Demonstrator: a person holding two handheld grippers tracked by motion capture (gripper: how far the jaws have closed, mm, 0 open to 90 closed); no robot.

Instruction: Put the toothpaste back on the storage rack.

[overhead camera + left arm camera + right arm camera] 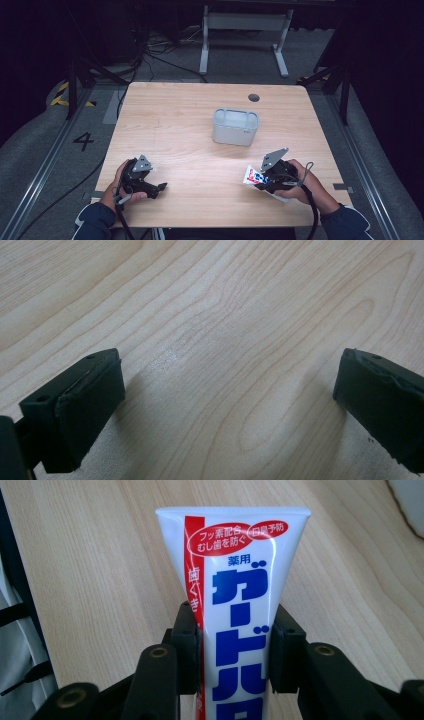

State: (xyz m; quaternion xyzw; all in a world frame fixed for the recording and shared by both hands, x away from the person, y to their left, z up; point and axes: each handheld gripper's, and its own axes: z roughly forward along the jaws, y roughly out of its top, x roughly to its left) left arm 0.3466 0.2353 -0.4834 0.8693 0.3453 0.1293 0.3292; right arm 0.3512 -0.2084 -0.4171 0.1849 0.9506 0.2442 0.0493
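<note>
A white toothpaste tube point(235, 600) with blue and red print sits between the jaws of my right gripper point(234, 645), which is shut on it. In the high view the tube point(251, 176) pokes out toward the left of the right gripper point(265, 181) near the table's front right edge. My left gripper point(159, 187) rests low at the front left, open, its jaws spread wide over bare wood point(225, 365) with nothing between them. A grey rectangular holder point(235, 127) stands upright in the middle of the table, beyond both grippers.
The wooden table point(190, 110) has a dark round hole point(254, 97) near its far edge. A white table frame point(245, 35) and loose cables point(155, 50) lie on the floor behind. A dark strip point(15, 580) of floor borders the table's edge in the right gripper view.
</note>
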